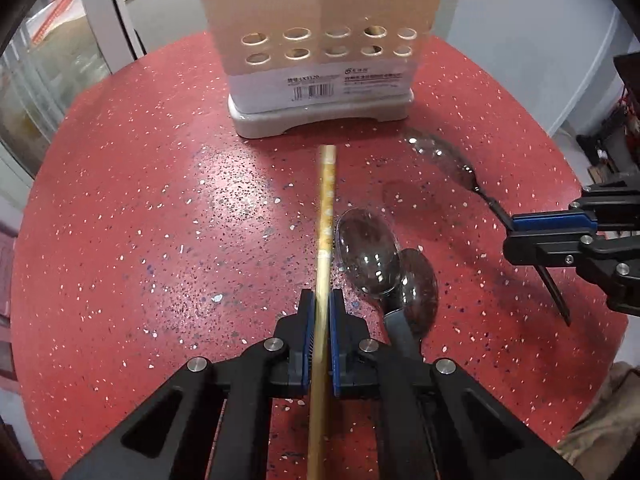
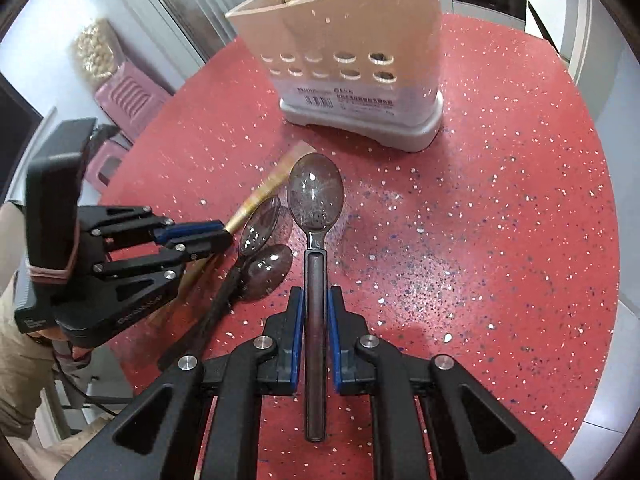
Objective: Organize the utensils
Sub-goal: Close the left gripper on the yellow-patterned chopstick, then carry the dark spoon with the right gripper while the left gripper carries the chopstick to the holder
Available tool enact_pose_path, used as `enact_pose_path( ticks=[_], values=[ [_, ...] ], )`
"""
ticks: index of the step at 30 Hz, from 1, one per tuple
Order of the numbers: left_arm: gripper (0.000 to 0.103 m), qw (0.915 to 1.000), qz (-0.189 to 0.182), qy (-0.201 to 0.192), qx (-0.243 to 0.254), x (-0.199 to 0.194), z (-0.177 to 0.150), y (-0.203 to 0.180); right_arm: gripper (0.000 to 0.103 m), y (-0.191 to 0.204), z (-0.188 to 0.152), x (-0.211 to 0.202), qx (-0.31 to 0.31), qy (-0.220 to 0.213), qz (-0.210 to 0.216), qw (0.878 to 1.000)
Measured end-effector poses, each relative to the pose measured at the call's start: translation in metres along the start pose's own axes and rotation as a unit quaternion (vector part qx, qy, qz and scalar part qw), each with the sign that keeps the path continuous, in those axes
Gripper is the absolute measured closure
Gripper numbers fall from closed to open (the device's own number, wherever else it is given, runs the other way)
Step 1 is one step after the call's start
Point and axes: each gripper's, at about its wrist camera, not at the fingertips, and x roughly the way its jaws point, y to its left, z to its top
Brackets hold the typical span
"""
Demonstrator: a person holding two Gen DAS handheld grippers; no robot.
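My left gripper [image 1: 321, 300] is shut on wooden chopsticks [image 1: 325, 216] that point toward the beige utensil holder [image 1: 320, 48]. My right gripper [image 2: 316, 300] is shut on the handle of a clear dark plastic spoon [image 2: 316, 196], held above the red table. In the left wrist view that spoon [image 1: 444, 156] and the right gripper [image 1: 512, 236] are at the right. Two more clear spoons [image 1: 370, 252] lie on the table just right of my left gripper. In the right wrist view they [image 2: 262, 240] lie beside the left gripper [image 2: 224, 236]. The holder [image 2: 348, 60] has chopsticks and a spoon in it.
The round red speckled table [image 1: 140, 220] carries everything; its edge curves close on both sides. Pink stools [image 2: 128, 96] stand beyond the table's left edge. A glass door and shelves are behind the holder.
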Motion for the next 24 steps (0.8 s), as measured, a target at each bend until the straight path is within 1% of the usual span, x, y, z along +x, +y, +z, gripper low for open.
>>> enact_pose_path(
  ticks=[3,6,10,13,17,20,24],
  values=[
    [0.071,0.9996,-0.004,-0.019,-0.018,-0.006,-0.008,0.006,0.091,0.004,-0.002,-0.008,0.006,-0.018,0.01,1.0],
    [0.071,0.998,-0.002,-0.049,-0.039,-0.021,-0.017,0.009,0.091,0.004,-0.003,-0.016,0.011,-0.035,0.022,0.999],
    [0.071,0.9924,0.0,-0.1,-0.071,-0.049,-0.022,0.014,0.091,0.002,-0.001,-0.041,0.014,-0.073,0.042,0.996],
    [0.071,0.9864,0.005,-0.137,-0.091,-0.071,-0.019,0.019,0.09,0.002,0.005,-0.061,0.012,-0.103,0.052,0.993],
    [0.071,0.9763,0.002,-0.185,-0.112,-0.1,-0.005,0.028,0.09,0.002,0.019,-0.083,0.013,-0.138,0.053,0.989],
    [0.071,0.9676,0.0,-0.221,-0.122,-0.121,0.006,0.033,0.09,0.0,0.029,-0.1,0.012,-0.164,0.048,0.985],
    [0.071,0.954,-0.005,-0.267,-0.137,-0.145,0.025,0.04,0.09,-0.002,0.051,-0.109,0.015,-0.19,0.036,0.981]
  ],
)
